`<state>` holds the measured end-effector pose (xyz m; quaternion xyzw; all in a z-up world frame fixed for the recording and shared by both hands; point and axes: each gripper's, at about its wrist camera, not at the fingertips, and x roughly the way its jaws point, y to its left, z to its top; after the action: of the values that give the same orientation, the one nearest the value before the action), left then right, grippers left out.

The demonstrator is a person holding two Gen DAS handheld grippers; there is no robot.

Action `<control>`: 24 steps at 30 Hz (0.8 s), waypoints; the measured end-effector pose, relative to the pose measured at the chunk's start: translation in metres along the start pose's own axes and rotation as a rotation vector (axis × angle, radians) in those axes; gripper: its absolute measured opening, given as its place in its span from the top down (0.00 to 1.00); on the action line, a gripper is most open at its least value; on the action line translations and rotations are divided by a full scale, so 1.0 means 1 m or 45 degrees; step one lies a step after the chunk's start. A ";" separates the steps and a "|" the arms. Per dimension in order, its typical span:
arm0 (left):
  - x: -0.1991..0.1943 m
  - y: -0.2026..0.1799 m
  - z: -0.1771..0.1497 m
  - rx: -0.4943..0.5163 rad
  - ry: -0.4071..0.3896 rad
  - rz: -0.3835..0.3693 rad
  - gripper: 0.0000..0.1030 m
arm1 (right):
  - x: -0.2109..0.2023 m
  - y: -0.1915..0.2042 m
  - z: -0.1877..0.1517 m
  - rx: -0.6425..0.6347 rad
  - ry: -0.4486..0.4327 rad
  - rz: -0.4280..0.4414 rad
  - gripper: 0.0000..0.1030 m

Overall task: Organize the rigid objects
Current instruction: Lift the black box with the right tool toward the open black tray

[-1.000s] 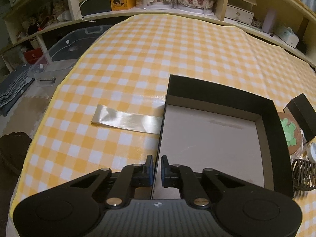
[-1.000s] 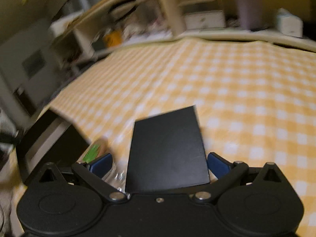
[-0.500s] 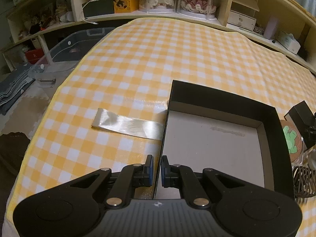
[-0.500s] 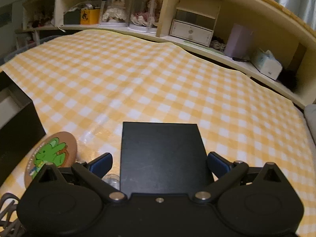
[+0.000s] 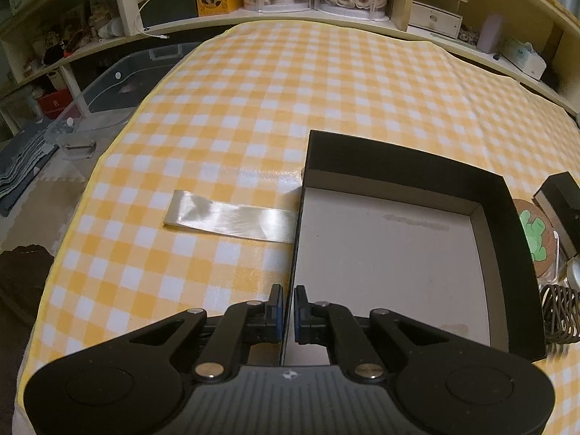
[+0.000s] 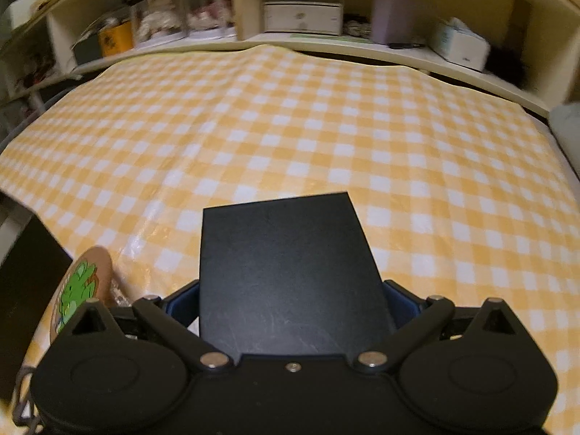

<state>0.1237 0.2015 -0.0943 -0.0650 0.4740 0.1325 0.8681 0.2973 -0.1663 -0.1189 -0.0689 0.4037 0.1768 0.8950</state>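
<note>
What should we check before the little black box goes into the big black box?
1. Left gripper shut on the near wall of the big open black cardboard box: ok.
2. Right gripper clamped on the small black rectangular box: ok.
3. Big box floor free of things: ok.
4. Round brown coaster with a green figure clear of the small box: ok.
5. Shiny silver strip stuck under the big box: cannot tell.
</note>
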 end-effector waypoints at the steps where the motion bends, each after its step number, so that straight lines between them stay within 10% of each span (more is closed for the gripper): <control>1: 0.000 0.000 0.000 0.000 0.001 -0.001 0.95 | -0.004 -0.004 0.001 0.042 -0.003 0.002 0.01; 9: 0.000 0.001 -0.001 -0.016 0.000 -0.014 0.95 | -0.052 -0.022 0.016 0.409 -0.147 0.099 0.04; 10: -0.001 0.001 -0.001 -0.017 0.000 -0.016 0.95 | -0.060 -0.021 0.017 0.480 -0.184 0.164 0.54; 12: -0.001 0.002 -0.002 -0.022 0.000 -0.022 0.95 | -0.069 -0.019 0.019 0.656 -0.221 0.226 0.95; 14: -0.001 0.002 -0.002 -0.025 0.001 -0.025 0.95 | -0.073 -0.011 0.019 0.781 -0.186 0.259 0.92; 18: -0.003 0.003 -0.004 -0.031 0.005 -0.038 0.95 | -0.073 0.017 0.023 0.561 -0.130 0.163 0.29; 24: -0.004 0.005 -0.004 -0.034 0.005 -0.048 0.94 | -0.070 0.013 0.018 0.478 -0.029 0.084 0.00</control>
<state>0.1172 0.2043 -0.0933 -0.0856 0.4725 0.1223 0.8686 0.2627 -0.1673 -0.0543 0.1146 0.4217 0.1285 0.8903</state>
